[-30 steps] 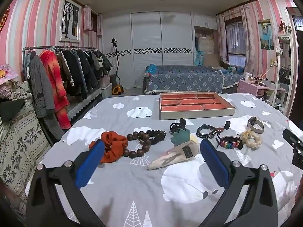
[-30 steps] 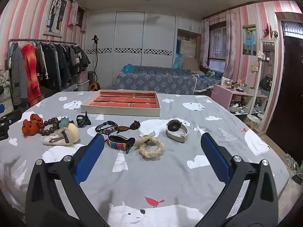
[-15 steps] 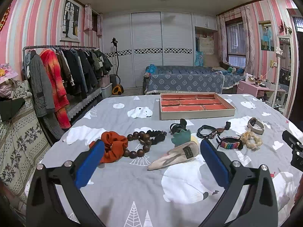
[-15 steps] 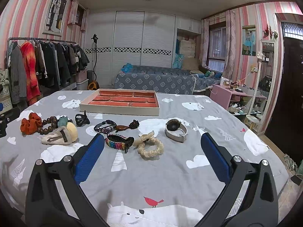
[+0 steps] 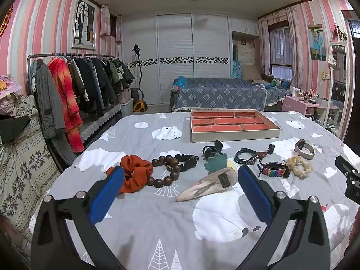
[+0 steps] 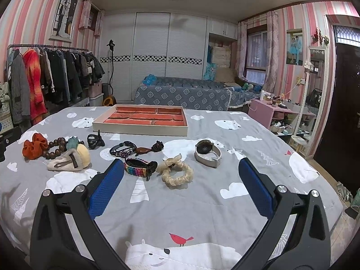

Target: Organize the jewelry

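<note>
No real change from a second ago. Your left gripper (image 5: 180,186) and right gripper (image 6: 181,180) both gape wide, holding nothing. Jewelry tray (image 6: 144,127) sits at 12 o'clock, rainbow bracelet (image 6: 138,168) just beyond right's left fingertip.

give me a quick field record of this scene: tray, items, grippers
tray: beige divided tray with orange lining, no items seen inside
items in front of the tray: orange fabric scrunchie, brown wooden bead bracelet, rainbow woven watch band, cream braided scrunchie, beige-strap wristwatch
left gripper: open, holding nothing
right gripper: open, holding nothing
</note>
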Tool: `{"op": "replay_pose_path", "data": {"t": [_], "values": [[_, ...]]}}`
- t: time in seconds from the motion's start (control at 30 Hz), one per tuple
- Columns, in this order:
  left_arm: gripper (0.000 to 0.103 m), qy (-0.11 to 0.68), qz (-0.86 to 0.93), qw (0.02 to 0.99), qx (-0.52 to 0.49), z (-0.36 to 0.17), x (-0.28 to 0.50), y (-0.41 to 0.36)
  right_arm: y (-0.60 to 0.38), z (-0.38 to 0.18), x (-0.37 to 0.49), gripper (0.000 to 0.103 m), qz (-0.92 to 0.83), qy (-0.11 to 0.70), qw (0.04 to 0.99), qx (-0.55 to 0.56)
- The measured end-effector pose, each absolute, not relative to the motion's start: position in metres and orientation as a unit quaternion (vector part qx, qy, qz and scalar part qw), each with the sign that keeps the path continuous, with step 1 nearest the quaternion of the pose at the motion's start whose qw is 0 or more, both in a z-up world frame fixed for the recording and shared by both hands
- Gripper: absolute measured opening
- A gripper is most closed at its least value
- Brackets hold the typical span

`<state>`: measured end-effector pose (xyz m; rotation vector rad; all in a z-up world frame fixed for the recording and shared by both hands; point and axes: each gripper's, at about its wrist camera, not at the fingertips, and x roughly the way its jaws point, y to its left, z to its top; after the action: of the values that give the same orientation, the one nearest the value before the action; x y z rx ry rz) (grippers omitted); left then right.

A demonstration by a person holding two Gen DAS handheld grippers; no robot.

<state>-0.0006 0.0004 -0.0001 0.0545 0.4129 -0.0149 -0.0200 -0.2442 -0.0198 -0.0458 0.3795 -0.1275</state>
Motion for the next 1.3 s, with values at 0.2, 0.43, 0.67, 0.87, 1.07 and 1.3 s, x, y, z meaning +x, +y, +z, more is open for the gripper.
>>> {"op": "replay_pose_path", "data": {"t": [0.2, 0.43, 0.67, 0.87, 1.07, 1.3], "values": [[0.099, 0.205, -0.007, 0.978, 0.027, -0.0001, -0.0004, 0.0005, -0.2443, -0.0203, -0.0203, 0.099, -0.065, 0.187, 0.980, -0.023], [0.099, 0.205, -0.007, 0.978, 0.027, 0.0009, 0.0023, 0.0006, -0.2451, -0.0199, -0.0204, 0.099, -0.066, 0.186, 0.980, -0.022], [0.099, 0.206, -0.007, 0.978, 0.027, 0.0008, 0.0022, 0.0010, -0.2473, -0.0195, -0.0199, 0.099, -0.069, 0.187, 0.980, -0.017], [0.099, 0.206, -0.008, 0.978, 0.026, 0.0009, 0.0018, 0.0058, -0.2478, -0.0189, -0.0204, 0.099, -0.071, 0.187, 0.980, -0.018], [0.099, 0.206, -0.007, 0.978, 0.026, 0.0010, 0.0019, 0.0059, -0.2489, -0.0189, -0.0208, 0.099, -0.072, 0.188, 0.979, -0.016], [0.099, 0.206, -0.008, 0.978, 0.027, 0.0012, 0.0021, 0.0063, -0.2515, -0.0176, -0.0222, 0.099, -0.076, 0.187, 0.979, -0.015]]}}
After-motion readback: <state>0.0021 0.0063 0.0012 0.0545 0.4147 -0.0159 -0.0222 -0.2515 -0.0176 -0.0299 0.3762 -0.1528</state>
